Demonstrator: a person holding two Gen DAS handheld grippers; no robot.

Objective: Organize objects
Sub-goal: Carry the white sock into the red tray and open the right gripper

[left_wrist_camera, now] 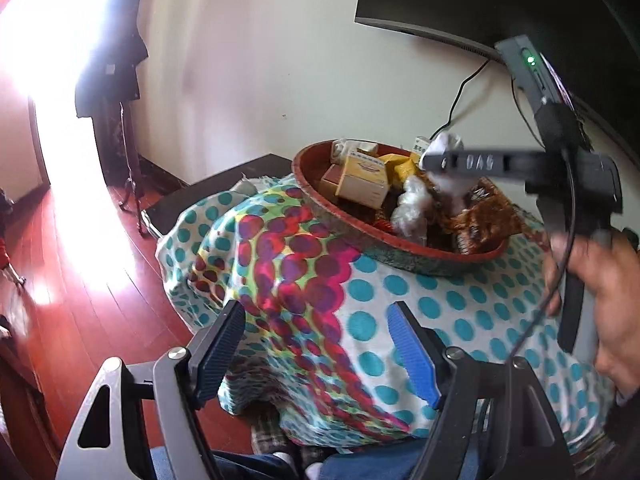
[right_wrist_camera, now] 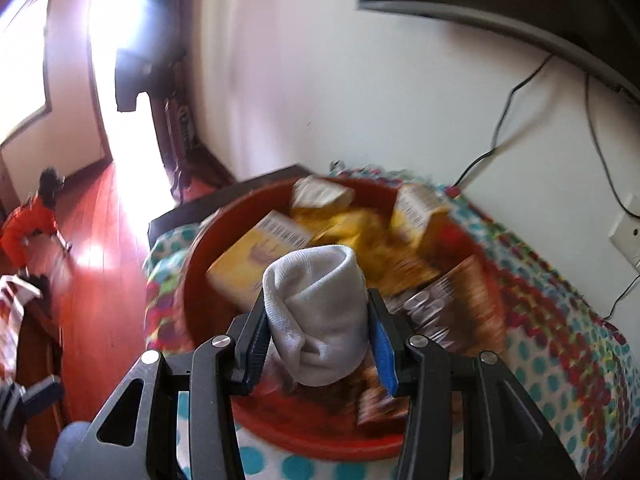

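A rolled white cotton sock (right_wrist_camera: pixel 318 322) is pinched between the blue-padded fingers of the right gripper (right_wrist_camera: pixel 320 344), held above the near part of a round red tray (right_wrist_camera: pixel 192 280). The tray holds yellow cardboard boxes (right_wrist_camera: pixel 256 256) with barcodes, whose print is too blurred to read, and brown foil packets (right_wrist_camera: pixel 444 312). It sits on a table draped in a white cloth with teal and red dots (left_wrist_camera: pixel 360 320). The left gripper (left_wrist_camera: pixel 320 344) hangs spread and empty over the cloth's near edge. The right gripper's body reads "DAS" (left_wrist_camera: pixel 478 162).
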